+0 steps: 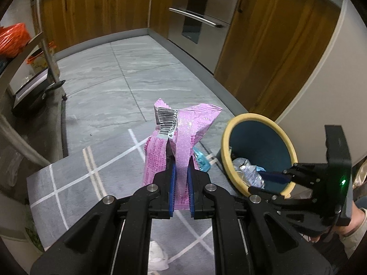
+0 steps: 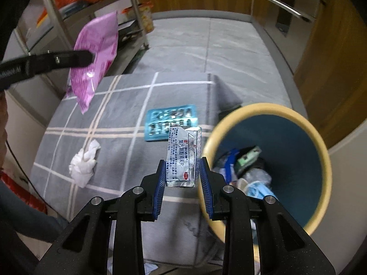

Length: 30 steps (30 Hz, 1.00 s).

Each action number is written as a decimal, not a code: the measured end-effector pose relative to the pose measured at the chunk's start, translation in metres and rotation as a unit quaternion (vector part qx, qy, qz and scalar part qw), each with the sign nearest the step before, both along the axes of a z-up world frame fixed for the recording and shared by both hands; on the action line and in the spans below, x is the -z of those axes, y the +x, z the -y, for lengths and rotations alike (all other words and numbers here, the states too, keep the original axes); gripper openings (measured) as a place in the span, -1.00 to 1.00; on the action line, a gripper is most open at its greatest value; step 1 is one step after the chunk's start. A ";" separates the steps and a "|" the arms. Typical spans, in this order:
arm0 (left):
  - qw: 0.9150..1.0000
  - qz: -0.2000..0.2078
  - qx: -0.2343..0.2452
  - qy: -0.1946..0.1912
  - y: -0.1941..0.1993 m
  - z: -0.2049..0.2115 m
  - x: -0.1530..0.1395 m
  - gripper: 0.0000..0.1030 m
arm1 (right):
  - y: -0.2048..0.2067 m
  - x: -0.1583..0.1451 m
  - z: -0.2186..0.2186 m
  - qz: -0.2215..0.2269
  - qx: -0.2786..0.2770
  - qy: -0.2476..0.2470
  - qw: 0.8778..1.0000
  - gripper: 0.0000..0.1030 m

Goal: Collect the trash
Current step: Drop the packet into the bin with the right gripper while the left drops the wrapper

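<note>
My left gripper (image 1: 181, 171) is shut on a pink snack wrapper (image 1: 181, 135) and holds it above the grey checked rug (image 1: 75, 178). In the right wrist view that wrapper (image 2: 96, 55) hangs at the upper left. My right gripper (image 2: 182, 171) is shut on a silver medicine sachet (image 2: 183, 158), held just left of the bin's rim. The blue bin with a yellow rim (image 2: 270, 110) stands at the right with several pieces of trash inside. In the left wrist view the right gripper (image 1: 259, 178) holds the sachet over the bin (image 1: 231, 128). A blue blister pack (image 2: 165, 119) and a crumpled white tissue (image 2: 83, 162) lie on the rug.
A metal shelf rack (image 2: 55, 11) with orange bags stands at the left by the rug. Wooden cabinets (image 1: 275, 45) and a steel oven (image 1: 197, 11) line the far side. Grey tiled floor (image 1: 128, 73) lies beyond the rug. A person's sleeve (image 2: 25, 215) shows at the lower left.
</note>
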State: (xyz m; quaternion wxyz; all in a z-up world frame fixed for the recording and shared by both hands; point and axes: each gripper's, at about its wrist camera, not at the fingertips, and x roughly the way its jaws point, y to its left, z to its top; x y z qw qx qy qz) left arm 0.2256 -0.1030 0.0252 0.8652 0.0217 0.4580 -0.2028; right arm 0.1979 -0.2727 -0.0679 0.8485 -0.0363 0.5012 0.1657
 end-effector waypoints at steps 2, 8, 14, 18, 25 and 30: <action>1.000 0.000 0.007 0.001 -0.001 0.008 0.001 -0.84 | -0.003 -0.004 0.010 0.004 0.009 0.002 1.000 -0.40; 1.000 -0.008 0.028 -0.003 -0.001 0.034 0.004 -0.84 | -0.007 -0.006 0.040 0.010 0.039 0.005 0.999 -0.40; 0.999 -0.026 0.044 -0.018 0.000 0.051 0.008 -0.84 | -0.007 0.000 0.070 0.005 0.070 0.002 0.998 -0.39; 0.997 -0.036 0.055 -0.030 -0.001 0.062 0.011 -0.84 | -0.008 0.003 0.084 0.002 0.085 -0.003 0.996 -0.39; 0.995 -0.051 0.069 -0.043 -0.001 0.078 0.016 -0.84 | -0.009 0.010 0.098 -0.010 0.104 -0.013 0.994 -0.38; 0.994 -0.057 0.079 -0.043 -0.002 0.088 0.021 -0.84 | -0.009 0.015 0.106 -0.020 0.117 -0.017 0.993 -0.34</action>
